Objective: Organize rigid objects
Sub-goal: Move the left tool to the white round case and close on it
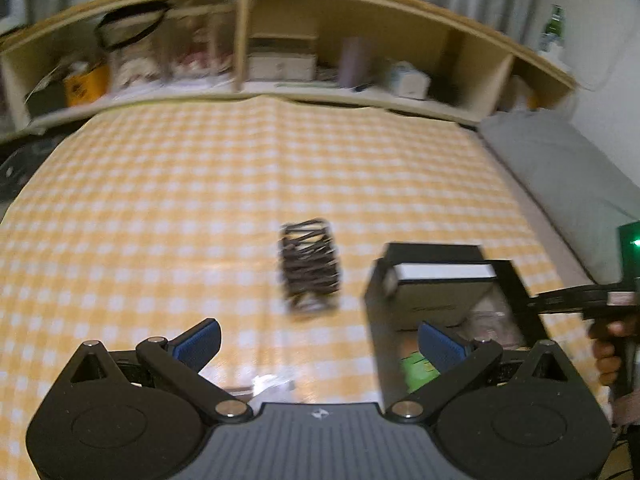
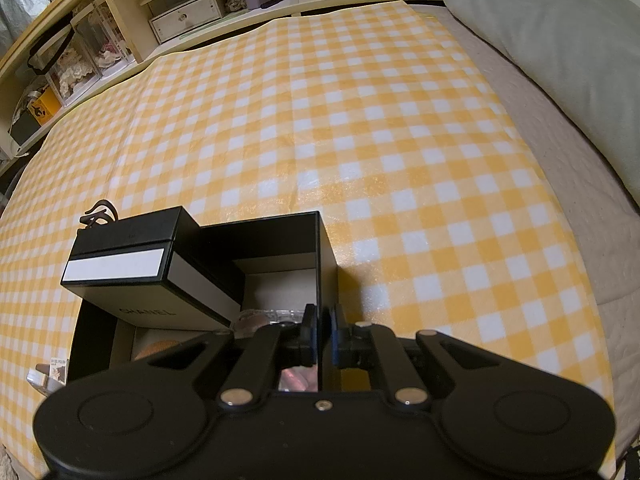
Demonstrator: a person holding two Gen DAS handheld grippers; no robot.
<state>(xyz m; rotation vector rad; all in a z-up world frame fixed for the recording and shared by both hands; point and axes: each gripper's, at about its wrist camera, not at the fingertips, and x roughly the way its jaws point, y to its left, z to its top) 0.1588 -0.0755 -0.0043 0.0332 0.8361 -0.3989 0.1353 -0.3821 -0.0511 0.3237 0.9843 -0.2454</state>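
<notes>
- The right gripper (image 2: 320, 334) is pinched tight on the wall of the big black box (image 2: 326, 248), holding it steady.
- The left gripper (image 1: 320, 344) is wide open and holds nothing.
- A small black-and-white box (image 2: 136, 276) already sits in the big box.
- The dark hair clip (image 1: 310, 266), blurry, lies at twelve o'clock from the left gripper, still outside.

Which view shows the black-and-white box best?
Right wrist. The black-and-white box is sharp there, tilted on the rim of the open black box, lettering readable, with the right gripper shut on that box's wall. The left wrist view shows the same box smaller, blurred, partly behind the left gripper's finger.
</notes>
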